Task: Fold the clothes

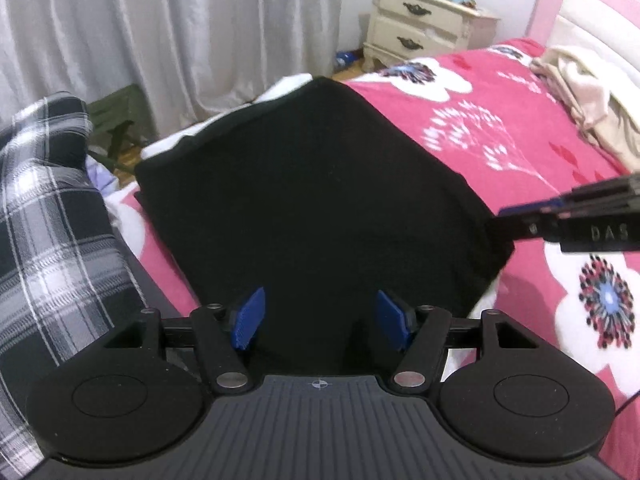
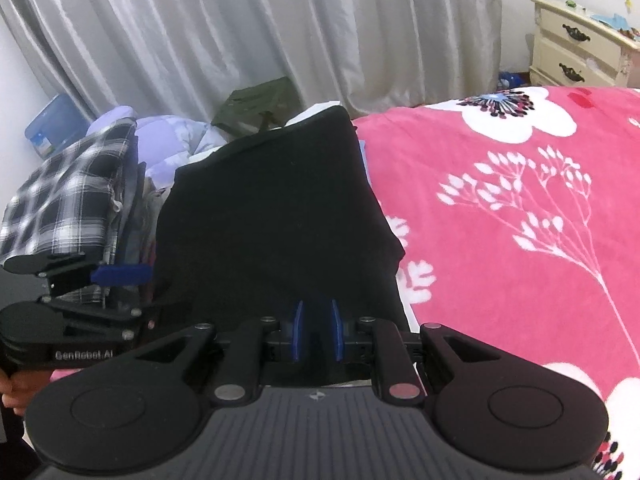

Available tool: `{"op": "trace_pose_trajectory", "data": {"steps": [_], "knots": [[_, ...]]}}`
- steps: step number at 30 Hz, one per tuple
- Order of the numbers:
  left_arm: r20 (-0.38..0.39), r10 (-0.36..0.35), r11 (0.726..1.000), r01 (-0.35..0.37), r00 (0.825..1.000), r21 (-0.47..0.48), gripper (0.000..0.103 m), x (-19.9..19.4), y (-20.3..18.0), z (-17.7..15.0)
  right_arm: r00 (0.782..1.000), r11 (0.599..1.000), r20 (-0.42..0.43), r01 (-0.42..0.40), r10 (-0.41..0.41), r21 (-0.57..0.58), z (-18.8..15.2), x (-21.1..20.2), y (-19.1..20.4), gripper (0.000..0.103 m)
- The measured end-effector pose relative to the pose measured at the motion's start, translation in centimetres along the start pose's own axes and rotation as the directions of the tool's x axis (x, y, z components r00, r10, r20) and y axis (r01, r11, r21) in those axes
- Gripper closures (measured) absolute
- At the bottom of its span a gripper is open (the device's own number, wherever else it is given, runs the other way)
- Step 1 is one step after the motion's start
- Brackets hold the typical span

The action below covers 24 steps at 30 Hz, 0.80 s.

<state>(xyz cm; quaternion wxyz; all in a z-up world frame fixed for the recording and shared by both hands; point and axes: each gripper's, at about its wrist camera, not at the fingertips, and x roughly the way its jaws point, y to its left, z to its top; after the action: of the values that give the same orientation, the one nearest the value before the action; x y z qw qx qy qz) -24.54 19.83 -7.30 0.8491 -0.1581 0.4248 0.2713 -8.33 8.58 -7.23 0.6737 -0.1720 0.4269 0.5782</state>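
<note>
**Black garment on the pink bed, one gripper wide, one nearly closed**

A bed with a pink flowered blanket [image 1: 500,128] fills most of both views. Behind it hangs a grey curtain [image 2: 240,40], and a cream nightstand [image 1: 424,28] stands by the wall.

The black garment [image 1: 312,200] lies folded on the blanket near the edge of the bed, with something white showing under its far edge. To its left is a pile of clothes with a black-and-white plaid shirt [image 2: 68,196] on top. A beige cloth [image 1: 592,100] lies further up the bed, well apart from the garment.

The left gripper [image 1: 320,320] is over the near part of the garment. Its jaws stand wide apart and the blue pads [image 1: 248,320] do not press on anything.

The right gripper [image 2: 318,330] is at the near right edge of the garment. Its jaws leave only a narrow gap. Black cloth seems to be between the pads, but I cannot tell surely if they hold it.
</note>
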Motion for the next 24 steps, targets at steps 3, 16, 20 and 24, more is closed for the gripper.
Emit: {"op": "trace_pose_trajectory", "data": {"steps": [3,16,20,24], "knots": [[-0.016,-0.011,1.0,0.011,1.0,0.02,0.04,0.2,-0.4,-0.6,1.0,1.0,0.002,0.008,-0.008,0.005,-0.1,-0.3,0.0,0.086],[-0.064,0.002,1.0,-0.001,0.998,0.015,0.04,1.3,-0.3,-1.0,0.999,0.999,-0.019,0.045,-0.045,-0.018,0.1,-0.4,0.5,0.086],[-0.07,-0.001,1.0,0.002,0.998,0.02,0.04,1.3,-0.6,-0.9,0.998,0.999,-0.033,0.052,-0.052,-0.008,0.2,-0.1,0.4,0.086],[-0.073,0.001,1.0,0.0,0.997,0.027,0.04,1.3,-0.7,-1.1,0.998,0.998,-0.03,0.057,-0.058,-0.008,0.3,-0.2,0.1,0.086]]}}
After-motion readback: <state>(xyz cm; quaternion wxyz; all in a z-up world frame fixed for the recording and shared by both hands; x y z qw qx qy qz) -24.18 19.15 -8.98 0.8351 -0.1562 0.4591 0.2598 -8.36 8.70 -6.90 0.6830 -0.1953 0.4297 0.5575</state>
